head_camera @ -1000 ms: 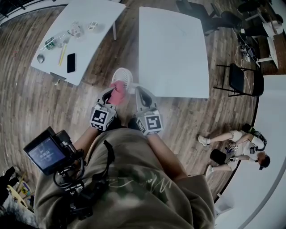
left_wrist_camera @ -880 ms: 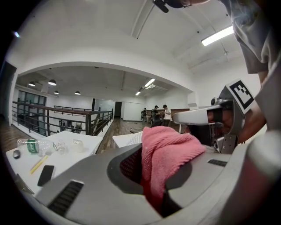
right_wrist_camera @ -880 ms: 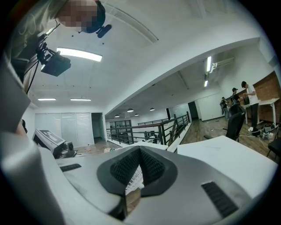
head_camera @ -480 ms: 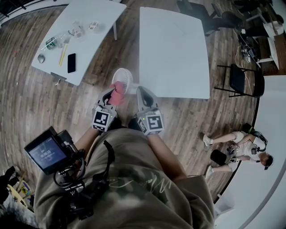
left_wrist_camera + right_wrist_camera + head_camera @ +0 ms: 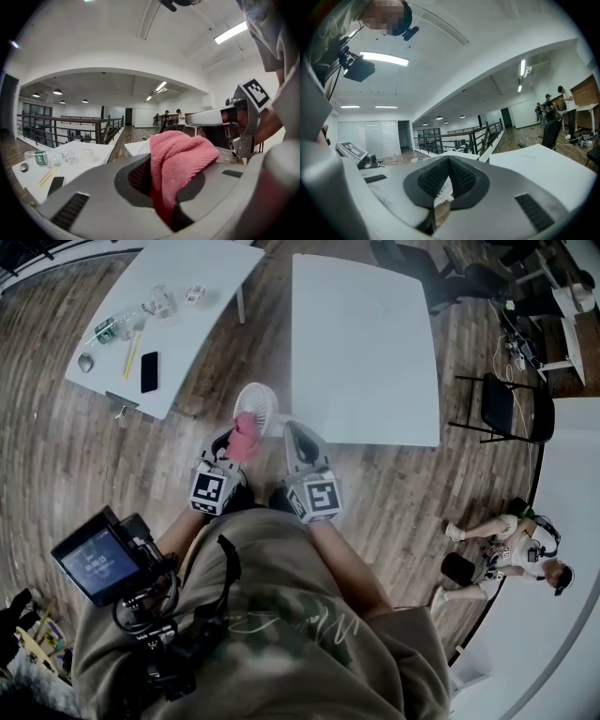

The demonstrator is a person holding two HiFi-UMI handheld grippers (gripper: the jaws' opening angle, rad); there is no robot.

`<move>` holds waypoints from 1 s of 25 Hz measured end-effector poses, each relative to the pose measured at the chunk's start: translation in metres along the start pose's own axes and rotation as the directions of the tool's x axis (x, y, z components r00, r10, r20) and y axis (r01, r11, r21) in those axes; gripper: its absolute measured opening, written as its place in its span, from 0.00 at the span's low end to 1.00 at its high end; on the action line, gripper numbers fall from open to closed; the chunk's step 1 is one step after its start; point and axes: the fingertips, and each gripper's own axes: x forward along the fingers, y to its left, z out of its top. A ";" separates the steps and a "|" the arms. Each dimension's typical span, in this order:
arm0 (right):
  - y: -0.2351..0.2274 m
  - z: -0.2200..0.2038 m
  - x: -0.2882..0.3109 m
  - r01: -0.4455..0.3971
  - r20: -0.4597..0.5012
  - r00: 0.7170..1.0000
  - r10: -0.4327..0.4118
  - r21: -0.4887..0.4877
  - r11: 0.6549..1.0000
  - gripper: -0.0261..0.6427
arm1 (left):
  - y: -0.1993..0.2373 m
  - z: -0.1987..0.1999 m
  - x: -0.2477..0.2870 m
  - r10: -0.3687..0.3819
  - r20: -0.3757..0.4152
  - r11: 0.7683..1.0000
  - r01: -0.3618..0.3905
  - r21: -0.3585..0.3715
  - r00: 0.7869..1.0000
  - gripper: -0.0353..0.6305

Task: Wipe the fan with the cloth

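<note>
left claw (image 5: 234, 440) clamped on cloth (image 5: 246, 433) | right claw (image 5: 292, 437) closed, empty, near fan (image 5: 259, 401) | risk: unheld fan may tip under wiping push

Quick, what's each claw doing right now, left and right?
Left claw: closed on the pink terry cloth.
Right claw: closed, nothing gripped between its pads.

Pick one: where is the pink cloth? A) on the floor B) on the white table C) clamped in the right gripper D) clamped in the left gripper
D: the left gripper view shows the pink cloth pinched between the jaws of the left gripper; the right gripper has its jaw tips together.
</note>
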 end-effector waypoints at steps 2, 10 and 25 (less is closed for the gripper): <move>-0.001 0.000 0.000 0.001 -0.001 1.000 -0.001 -0.001 1.000 0.06 | 0.000 0.001 0.000 0.002 0.000 1.000 -0.002 -0.010 1.000 0.15; -0.001 -0.002 -0.002 0.003 -0.015 1.000 -0.003 0.000 1.000 0.06 | 0.004 -0.005 -0.001 0.010 0.000 1.000 -0.010 -0.009 1.000 0.15; -0.003 0.000 -0.004 0.013 -0.006 1.000 -0.013 -0.007 1.000 0.06 | 0.010 -0.011 -0.002 0.018 0.001 0.999 -0.017 -0.029 1.000 0.15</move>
